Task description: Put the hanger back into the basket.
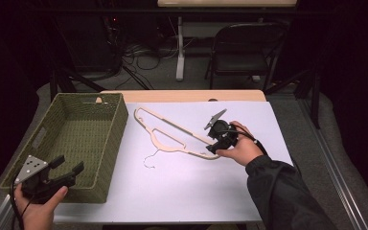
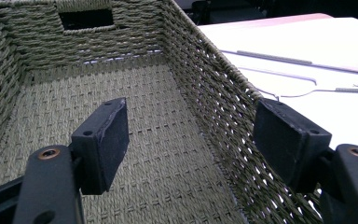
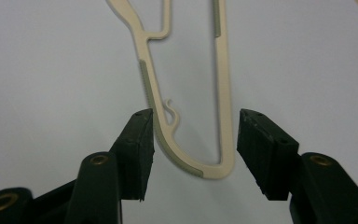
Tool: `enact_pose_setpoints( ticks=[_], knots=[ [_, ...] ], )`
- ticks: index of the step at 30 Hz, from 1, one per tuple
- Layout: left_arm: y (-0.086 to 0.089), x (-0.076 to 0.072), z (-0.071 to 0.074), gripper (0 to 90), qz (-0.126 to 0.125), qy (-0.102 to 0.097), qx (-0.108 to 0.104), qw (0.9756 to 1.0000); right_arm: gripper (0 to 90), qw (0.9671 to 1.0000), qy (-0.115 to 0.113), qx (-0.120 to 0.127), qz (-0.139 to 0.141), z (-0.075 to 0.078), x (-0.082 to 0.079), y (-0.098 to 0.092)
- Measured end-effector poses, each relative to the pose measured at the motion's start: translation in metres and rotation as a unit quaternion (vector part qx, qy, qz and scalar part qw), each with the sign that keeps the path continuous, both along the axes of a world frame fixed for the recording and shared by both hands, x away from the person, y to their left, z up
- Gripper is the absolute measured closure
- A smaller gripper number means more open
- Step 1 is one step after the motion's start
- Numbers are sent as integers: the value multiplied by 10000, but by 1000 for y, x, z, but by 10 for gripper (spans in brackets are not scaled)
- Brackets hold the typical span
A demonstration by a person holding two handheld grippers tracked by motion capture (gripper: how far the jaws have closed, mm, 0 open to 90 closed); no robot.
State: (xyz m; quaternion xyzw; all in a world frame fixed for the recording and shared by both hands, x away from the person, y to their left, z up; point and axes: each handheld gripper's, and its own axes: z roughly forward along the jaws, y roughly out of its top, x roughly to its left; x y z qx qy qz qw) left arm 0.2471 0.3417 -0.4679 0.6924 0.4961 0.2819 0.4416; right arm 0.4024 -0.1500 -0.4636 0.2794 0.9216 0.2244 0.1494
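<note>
Reaching for the hanger's end.
My right claw (image 3: 193, 154) is wide, straddling the hanger (image 3: 186, 112) tip flat on the table (image 1: 182, 191); next I close and lift. Left claw (image 2: 191, 140), wide, hovers over the basket (image 2: 205, 84).

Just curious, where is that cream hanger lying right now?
In the high view the hanger lies flat on the white table, right of the woven basket, one end between the open right tongs.

High view: above the near edge, facing forward and down over the table (image 1: 172, 191) | Left gripper view: close, looking into the basket (image 2: 51, 51) | Right gripper view: close, facing down on the hanger (image 3: 226, 116) | Shared: hanger, basket, table.
</note>
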Motion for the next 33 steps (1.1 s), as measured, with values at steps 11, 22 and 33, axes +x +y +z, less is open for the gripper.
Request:
enact_pose_setpoints(
  ticks=[11, 22, 33],
  knots=[
    [2, 0, 0, 272, 10, -8, -16, 10000, 533, 9988, 326, -202, 319, -11, 13, 35],
    [1, 1, -1, 273, -2, 11, -25, 10000, 610, 9940, 731, -635, 500, -18, 26, 50],
    [1, 1, -2, 273, -15, 32, -22, 10000, 662, 9882, 1096, -923, 534, -30, 37, 56]
  ],
)
